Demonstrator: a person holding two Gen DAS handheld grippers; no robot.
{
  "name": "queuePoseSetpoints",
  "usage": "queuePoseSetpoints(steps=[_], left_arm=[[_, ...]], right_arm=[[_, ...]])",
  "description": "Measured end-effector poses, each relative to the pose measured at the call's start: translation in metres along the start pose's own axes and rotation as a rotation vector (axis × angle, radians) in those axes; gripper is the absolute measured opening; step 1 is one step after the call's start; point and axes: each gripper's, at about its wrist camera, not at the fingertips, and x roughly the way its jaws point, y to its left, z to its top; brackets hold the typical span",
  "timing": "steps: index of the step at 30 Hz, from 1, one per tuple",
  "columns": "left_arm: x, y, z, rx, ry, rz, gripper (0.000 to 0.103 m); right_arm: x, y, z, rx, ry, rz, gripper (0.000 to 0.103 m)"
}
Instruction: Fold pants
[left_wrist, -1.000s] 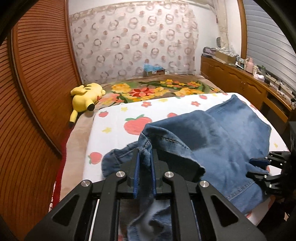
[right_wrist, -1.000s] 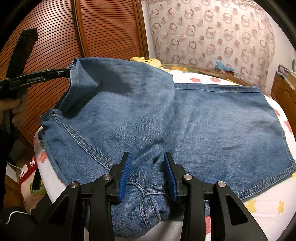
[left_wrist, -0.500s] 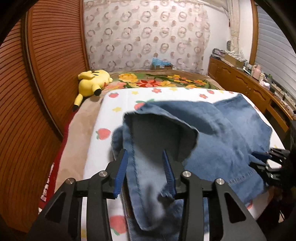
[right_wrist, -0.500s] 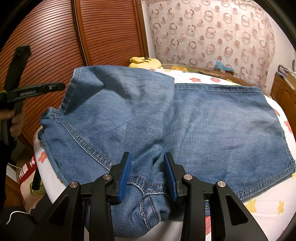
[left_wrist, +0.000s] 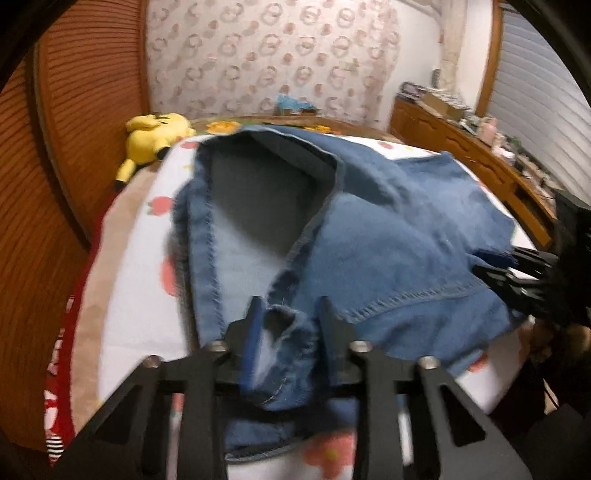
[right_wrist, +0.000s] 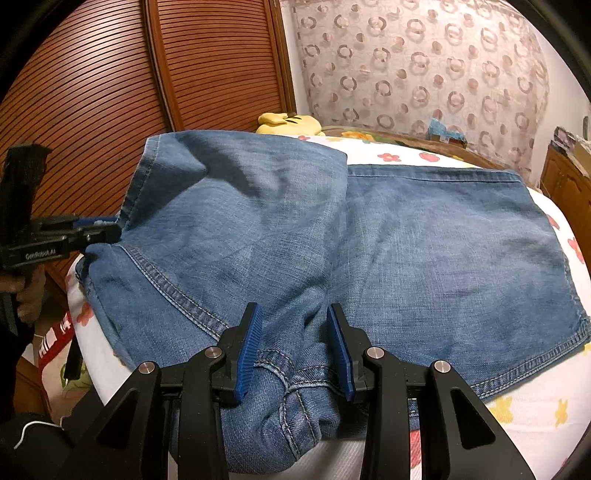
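The blue denim pants (right_wrist: 406, 243) lie folded on the bed's white flower-print sheet (right_wrist: 517, 410). In the left wrist view the pants (left_wrist: 388, 236) show a folded-over flap with a raised hem. My left gripper (left_wrist: 290, 321) is open, with a frayed denim corner lying loose between its fingers; it also shows at the left in the right wrist view (right_wrist: 99, 227), at the pants' left edge. My right gripper (right_wrist: 293, 334) is open, its blue pads either side of the bunched crotch seam. It shows at the right of the left wrist view (left_wrist: 495, 264), at the pants' edge.
A yellow plush toy (left_wrist: 155, 136) lies at the far left of the bed. A slatted wooden wardrobe (right_wrist: 110, 92) stands along the left. A wooden dresser (left_wrist: 472, 155) with small items runs along the right. A patterned curtain (right_wrist: 424, 62) hangs behind.
My left gripper opened, let go of the lifted denim corner and came down to the bed. The raised flap dropped flat onto the pants. My right gripper stayed open and still.
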Motion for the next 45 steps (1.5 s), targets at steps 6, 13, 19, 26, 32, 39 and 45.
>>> queuePoseSetpoints(steps=[6,13,19,26,32,39,45], left_arm=[[-0.02,-0.011,-0.003,0.041,-0.05,-0.011,0.013],[-0.06,-0.01,-0.005,0.032,-0.124,0.013,0.012],[-0.059,-0.001,-0.013,0.032,-0.088,0.043,0.012],[-0.053,0.0,-0.013,0.004,-0.082,0.058,0.024],[-0.058,-0.002,-0.005,0.014,-0.126,0.059,0.054],[-0.051,-0.012,0.003,0.022,-0.139,0.014,0.077],[-0.043,-0.023,0.013,0.037,-0.147,0.029,0.077]], right_arm=[[0.001,0.0,-0.001,0.012,-0.005,0.004,0.038],[-0.004,-0.006,-0.002,0.037,-0.033,0.02,0.038],[-0.006,-0.011,-0.007,0.058,-0.044,0.017,0.038],[-0.004,-0.008,-0.006,0.049,-0.035,0.015,0.038],[-0.004,-0.002,-0.002,0.039,-0.032,0.006,0.038],[-0.005,0.002,-0.001,0.029,-0.031,0.0,0.038],[-0.011,0.011,0.0,0.021,-0.017,0.032,0.038]])
